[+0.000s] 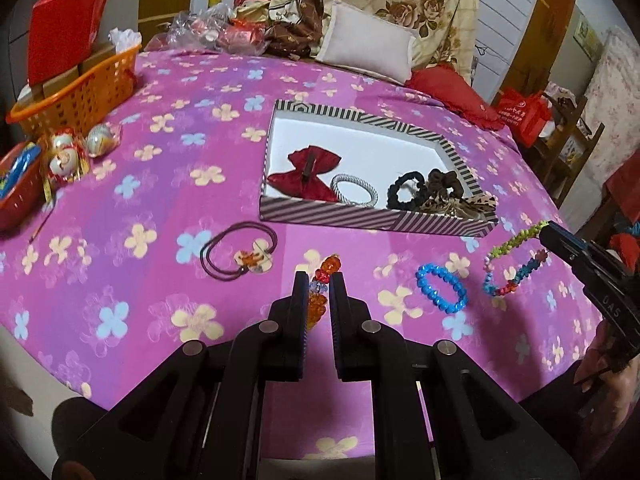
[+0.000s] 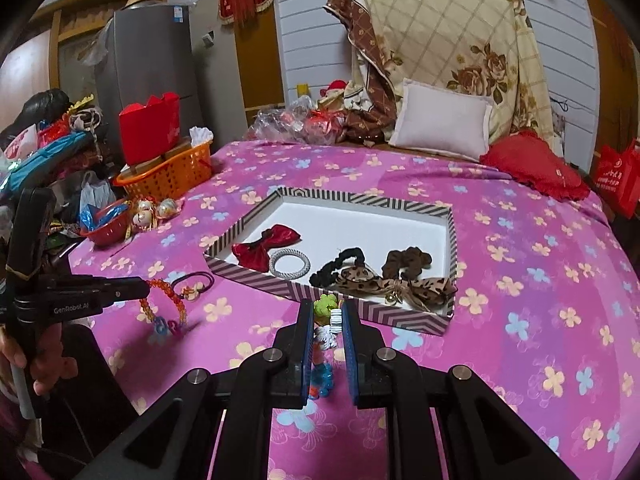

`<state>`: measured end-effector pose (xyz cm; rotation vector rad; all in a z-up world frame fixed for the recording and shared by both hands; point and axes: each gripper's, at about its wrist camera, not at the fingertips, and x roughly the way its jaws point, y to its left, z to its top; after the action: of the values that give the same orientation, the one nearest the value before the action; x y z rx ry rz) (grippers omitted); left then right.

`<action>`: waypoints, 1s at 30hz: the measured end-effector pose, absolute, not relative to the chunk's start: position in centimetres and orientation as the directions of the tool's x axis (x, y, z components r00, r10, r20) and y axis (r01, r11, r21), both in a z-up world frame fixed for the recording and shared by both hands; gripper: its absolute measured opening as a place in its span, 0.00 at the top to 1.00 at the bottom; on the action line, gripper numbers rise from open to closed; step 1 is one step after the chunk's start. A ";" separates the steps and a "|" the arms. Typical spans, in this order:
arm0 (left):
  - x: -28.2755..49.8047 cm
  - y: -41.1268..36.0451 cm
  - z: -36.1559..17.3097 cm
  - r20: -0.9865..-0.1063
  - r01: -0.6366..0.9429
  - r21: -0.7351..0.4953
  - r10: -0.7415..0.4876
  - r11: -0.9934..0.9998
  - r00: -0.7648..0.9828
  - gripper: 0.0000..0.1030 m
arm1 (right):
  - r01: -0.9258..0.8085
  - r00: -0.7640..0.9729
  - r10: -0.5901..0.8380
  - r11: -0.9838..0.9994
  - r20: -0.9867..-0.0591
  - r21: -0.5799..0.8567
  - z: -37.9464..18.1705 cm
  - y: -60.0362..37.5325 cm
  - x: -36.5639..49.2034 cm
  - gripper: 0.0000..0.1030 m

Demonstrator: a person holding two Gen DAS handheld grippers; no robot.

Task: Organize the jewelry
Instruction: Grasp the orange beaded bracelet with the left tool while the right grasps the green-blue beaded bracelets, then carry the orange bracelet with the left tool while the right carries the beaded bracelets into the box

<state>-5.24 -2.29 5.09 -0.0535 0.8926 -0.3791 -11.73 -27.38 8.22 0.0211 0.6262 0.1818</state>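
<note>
A striped tray (image 1: 360, 218) (image 2: 360, 306) lies on the pink flowered bedspread and holds a red bow (image 1: 306, 176), a grey hair tie (image 1: 354, 190), a black scrunchie (image 1: 408, 190) and leopard scrunchies (image 2: 400, 280). My left gripper (image 1: 319, 280) is shut on an orange beaded bracelet (image 1: 320, 280) (image 2: 166, 296), held above the spread. My right gripper (image 2: 327, 308) is shut on a multicoloured beaded bracelet (image 1: 512, 260) (image 2: 326, 332), held up near the tray's front edge. A blue beaded bracelet (image 1: 442, 288) and a purple hair tie with a charm (image 1: 240, 256) lie on the spread.
An orange basket (image 1: 76, 96) with red boxes, a red bowl (image 1: 20, 196) and small figurines (image 1: 66, 152) stand at the spread's left edge. Pillows (image 1: 370, 46) and a quilt are piled at the back. A red cushion (image 2: 536, 172) lies at the back right.
</note>
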 end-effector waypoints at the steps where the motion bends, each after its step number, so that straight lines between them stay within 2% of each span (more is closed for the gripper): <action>1: -5.2 -2.4 5.3 -0.748 0.302 -0.198 -0.343 0.932 0.569 0.91 | -0.164 0.796 0.176 0.984 -0.579 0.074 8.3 -27.3 -11.8 0.87; 30: -1.7 -6.9 10.1 -0.696 0.339 -0.132 -0.330 0.932 0.638 0.91 | -0.186 0.800 0.192 0.980 -0.569 0.070 10.4 -26.9 -8.4 0.87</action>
<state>-1.65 -6.86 10.11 0.0113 0.7923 -0.3818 -8.37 -26.93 10.41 0.0106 0.6116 0.2027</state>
